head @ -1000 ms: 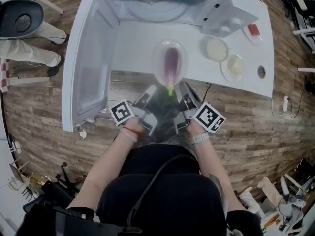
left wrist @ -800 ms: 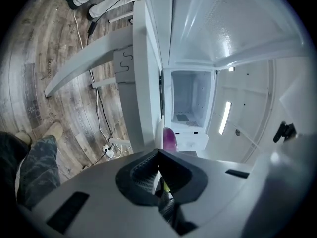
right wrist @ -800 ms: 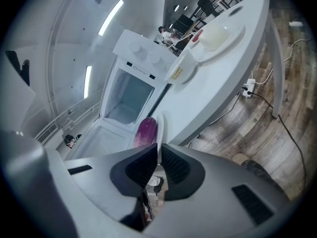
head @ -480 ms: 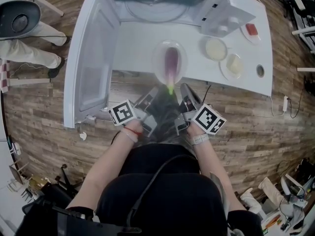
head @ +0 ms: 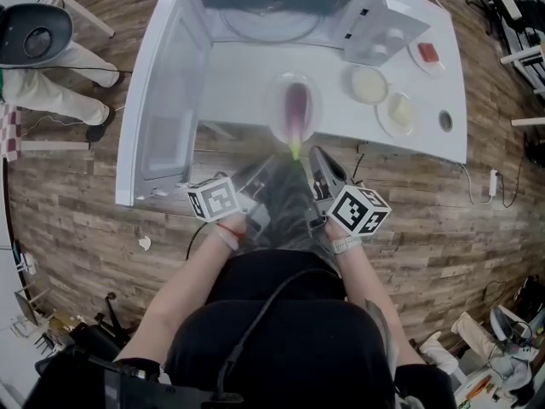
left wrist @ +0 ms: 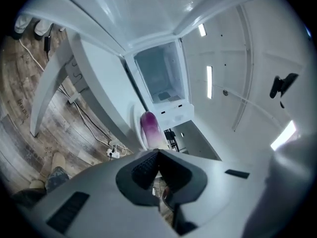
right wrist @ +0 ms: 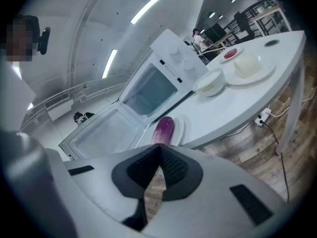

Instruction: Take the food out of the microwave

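Head view puts the eggplant [head: 295, 109] on its clear plate [head: 274, 124] on the white counter [head: 230, 79], outside the microwave [head: 281, 11] and close to the counter's near edge, at twelve o'clock from both hands; the cavity behind it looks empty and the door [head: 162, 113] hangs wide at about ten o'clock. The left tongs [left wrist: 158, 152] are pressed fully together with nothing between them, and the right tongs [right wrist: 159, 147] are likewise shut and empty; both sit off the counter's edge, apart from the plate. By my reading the food is already out, so the step in hand is a clean retreat; the plate lies near the edge, so any move should go back and away rather than forward, lest a closed tip nudge the rim; if the plate needs seating farther in, open both tongs first and take the rim from either side; keep clear of the bowl [head: 369, 84] and the dish [head: 400, 113] at two o'clock.
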Demonstrator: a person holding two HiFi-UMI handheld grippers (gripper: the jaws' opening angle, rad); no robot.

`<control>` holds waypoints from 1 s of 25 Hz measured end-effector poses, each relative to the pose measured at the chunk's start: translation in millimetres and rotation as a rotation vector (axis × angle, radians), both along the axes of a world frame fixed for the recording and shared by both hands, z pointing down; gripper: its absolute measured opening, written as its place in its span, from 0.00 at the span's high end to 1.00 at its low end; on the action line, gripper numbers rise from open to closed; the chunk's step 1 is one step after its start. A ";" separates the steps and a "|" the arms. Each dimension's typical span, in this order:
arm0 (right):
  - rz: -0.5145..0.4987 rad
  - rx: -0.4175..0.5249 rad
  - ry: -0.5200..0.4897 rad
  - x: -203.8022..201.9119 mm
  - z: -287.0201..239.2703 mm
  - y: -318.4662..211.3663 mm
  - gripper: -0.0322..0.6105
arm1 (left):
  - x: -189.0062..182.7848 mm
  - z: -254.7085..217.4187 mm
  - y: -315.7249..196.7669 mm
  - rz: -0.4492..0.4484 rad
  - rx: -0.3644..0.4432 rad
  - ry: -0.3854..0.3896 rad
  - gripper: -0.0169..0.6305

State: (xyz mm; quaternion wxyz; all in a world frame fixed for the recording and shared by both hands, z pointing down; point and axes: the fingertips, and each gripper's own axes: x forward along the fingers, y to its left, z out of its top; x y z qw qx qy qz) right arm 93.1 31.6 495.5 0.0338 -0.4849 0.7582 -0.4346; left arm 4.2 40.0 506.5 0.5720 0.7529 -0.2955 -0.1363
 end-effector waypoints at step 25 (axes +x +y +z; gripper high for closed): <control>-0.292 0.299 0.197 -42.9 -55.7 33.4 0.92 | 0.8 -62.1 5.5 -0.020 0.422 -0.346 0.96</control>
